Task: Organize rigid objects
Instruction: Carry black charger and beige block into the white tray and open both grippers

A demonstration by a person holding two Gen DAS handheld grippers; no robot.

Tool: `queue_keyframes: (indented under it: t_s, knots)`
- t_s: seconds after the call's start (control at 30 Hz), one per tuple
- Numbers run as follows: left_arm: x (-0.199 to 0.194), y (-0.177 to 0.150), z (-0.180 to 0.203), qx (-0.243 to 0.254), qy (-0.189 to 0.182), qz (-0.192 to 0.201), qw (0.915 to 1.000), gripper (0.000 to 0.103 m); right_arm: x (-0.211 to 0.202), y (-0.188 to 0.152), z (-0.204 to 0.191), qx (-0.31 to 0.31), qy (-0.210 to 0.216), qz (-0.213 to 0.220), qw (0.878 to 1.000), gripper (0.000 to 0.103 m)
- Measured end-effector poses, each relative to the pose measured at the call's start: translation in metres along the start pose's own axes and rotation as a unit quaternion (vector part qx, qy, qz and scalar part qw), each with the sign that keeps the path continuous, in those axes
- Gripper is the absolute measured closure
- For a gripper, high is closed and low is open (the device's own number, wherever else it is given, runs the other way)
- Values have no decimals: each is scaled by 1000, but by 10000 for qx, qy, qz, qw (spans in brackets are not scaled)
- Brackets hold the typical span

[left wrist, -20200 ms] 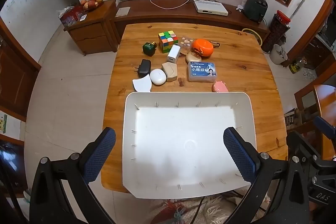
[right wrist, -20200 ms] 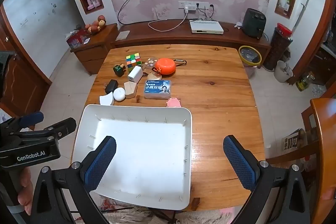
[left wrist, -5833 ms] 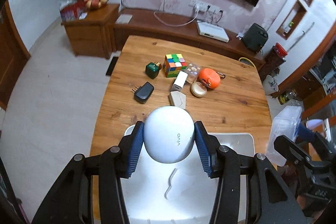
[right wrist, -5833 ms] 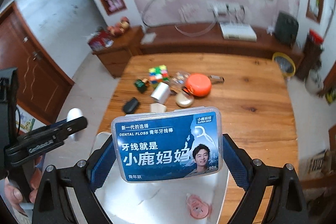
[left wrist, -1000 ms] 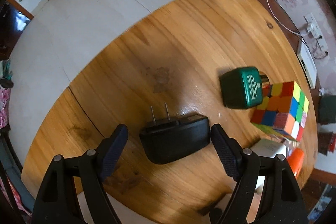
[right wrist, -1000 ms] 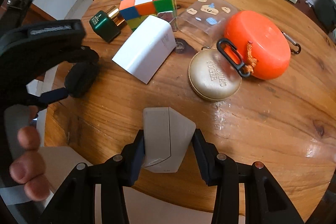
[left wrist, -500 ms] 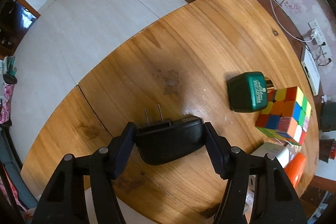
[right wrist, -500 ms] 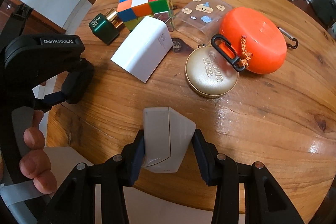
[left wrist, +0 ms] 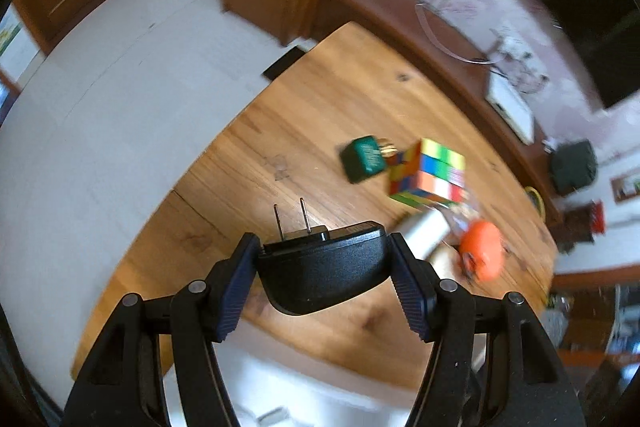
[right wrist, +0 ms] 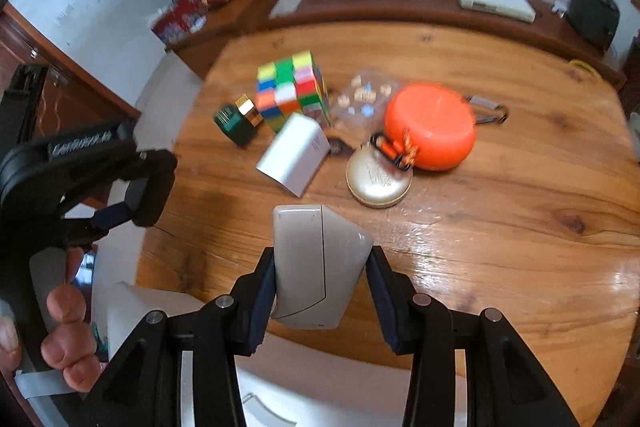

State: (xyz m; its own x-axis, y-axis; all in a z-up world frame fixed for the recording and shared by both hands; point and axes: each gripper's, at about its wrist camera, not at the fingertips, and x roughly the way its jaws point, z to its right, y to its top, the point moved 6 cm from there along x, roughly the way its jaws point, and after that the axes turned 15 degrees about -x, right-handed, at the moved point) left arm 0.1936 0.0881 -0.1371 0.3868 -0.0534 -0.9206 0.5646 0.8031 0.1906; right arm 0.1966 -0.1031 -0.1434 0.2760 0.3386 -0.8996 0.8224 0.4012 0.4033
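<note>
Left gripper clamps black plastic plug adapter; right gripper clamps beige angular case. Carry level to white tray; release low.

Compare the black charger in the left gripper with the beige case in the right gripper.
The black charger is dark, with two metal prongs sticking up. The beige case is pale and smooth, has no prongs, and shows a thin seam down its face. The charger sits wide across its pads; the case stands taller than wide. Both are clamped, the charger in the left gripper, the case in the right gripper.
</note>
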Motion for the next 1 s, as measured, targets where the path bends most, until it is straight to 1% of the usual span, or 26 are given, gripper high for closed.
queue_keyframes:
  t_s: [0.07,0.1,0.2,0.23,0.3,0.37,0.4,0.43,0.53,0.6,0.7,0.8,0.9,1.0]
  knots:
    - [-21,-5,0,291,-171,32,9994,35,-23,0,-9,-30,-49,207,9998,58]
    - [-35,-9,-1,516,-241,56,9984,35,-35,-2,-12,-61,-56,297,9995,58]
    - [-62,-21,-7,969,-364,105,9946,35,-72,-9,-27,-217,-100,568,9981,58]
    - [-73,-28,-11,1199,-419,110,9918,35,-76,-13,-33,-251,-128,619,9977,58]
    - [-84,-38,-15,1498,-455,122,9876,35,-90,-20,-43,-328,-166,712,9968,58]
    - [-92,-51,-23,1850,-476,146,9815,35,-101,-30,-55,-456,-192,814,9955,58]
    - [-93,-58,-27,2011,-457,185,9783,35,-106,-36,-59,-496,-202,847,9950,58]
    - [-94,-68,-33,2243,-413,257,9733,35,-109,-42,-65,-548,-218,881,9944,58]
    - [-90,-88,-46,2583,-317,407,9647,35,-115,-66,-82,-743,-306,944,9923,58]
    - [-84,-101,-56,2719,-245,430,9611,35,-111,-81,-91,-857,-398,906,9914,58]
    - [-67,-122,-72,2856,-143,349,9576,35,-100,-108,-103,-1051,-559,767,9899,58]
    - [-50,-142,-87,2992,4,295,9537,35,-78,-134,-111,-1231,-751,579,9879,58]
    - [-35,-158,-98,3066,66,159,9517,35,-61,-152,-117,-1394,-904,479,9849,58]
    - [-24,-168,-106,3177,220,216,9477,35,-44,-166,-122,-1581,-930,322,9825,58]
